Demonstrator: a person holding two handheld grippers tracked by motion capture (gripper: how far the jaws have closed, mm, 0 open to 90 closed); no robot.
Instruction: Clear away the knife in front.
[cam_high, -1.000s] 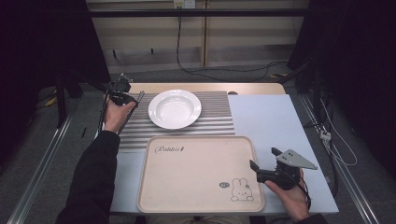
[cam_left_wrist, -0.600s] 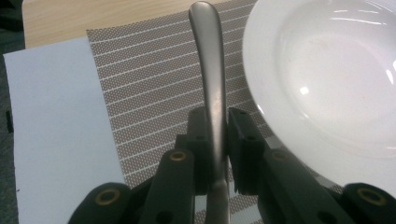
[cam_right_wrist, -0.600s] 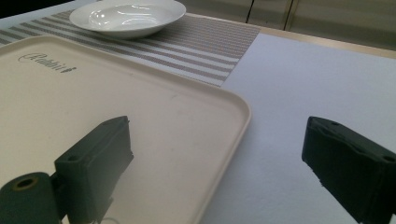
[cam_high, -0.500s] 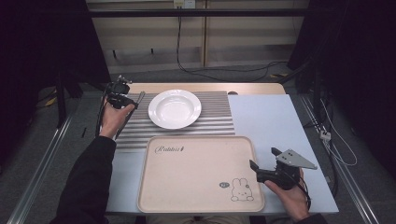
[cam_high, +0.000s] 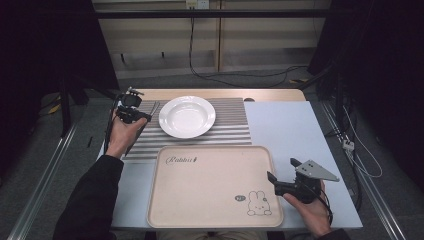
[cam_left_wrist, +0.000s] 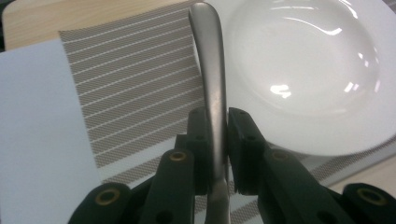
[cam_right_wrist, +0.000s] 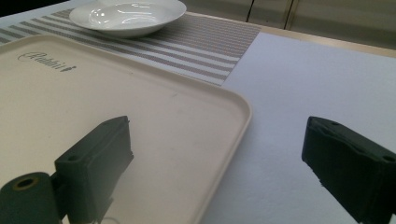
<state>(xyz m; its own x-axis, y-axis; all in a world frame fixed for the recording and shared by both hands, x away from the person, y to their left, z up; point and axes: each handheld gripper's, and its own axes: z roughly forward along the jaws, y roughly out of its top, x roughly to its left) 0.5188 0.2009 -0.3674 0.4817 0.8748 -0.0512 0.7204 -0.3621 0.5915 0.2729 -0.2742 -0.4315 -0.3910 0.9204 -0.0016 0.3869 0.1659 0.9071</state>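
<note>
Holding a metal handle (cam_left_wrist: 212, 74) tight, the left gripper (cam_high: 131, 111) sits at the left end of the striped mat (cam_high: 235, 131), just beside the white plate (cam_high: 187, 116). Its two black jaws are pressed on the handle from both sides. The handle is smooth, shiny and curved, and its far end reaches out over the mat close to the plate's rim. I cannot tell if it is a spoon or a fork, because the other end is hidden under the gripper. The right gripper (cam_right_wrist: 229, 154) waits at the near right corner of the tray (cam_high: 210, 187) with its jaws spread wide and nothing between them; one jaw hangs over the tray and the other over the pale blue table (cam_high: 290, 125). The tray is bare. A few things could go wrong from here. The handle is slick and thin, and the jaws hold just a small part of it, so it could slide or twist in the grip if the hand tips or moves fast. Then it may drop on the mat or bang the plate. The plate is very near, so a swing to that side could knock its rim and push it along the mat. The right gripper sits so close to the tray's edge that a quick move could bump the tray and shift it on the table.
</note>
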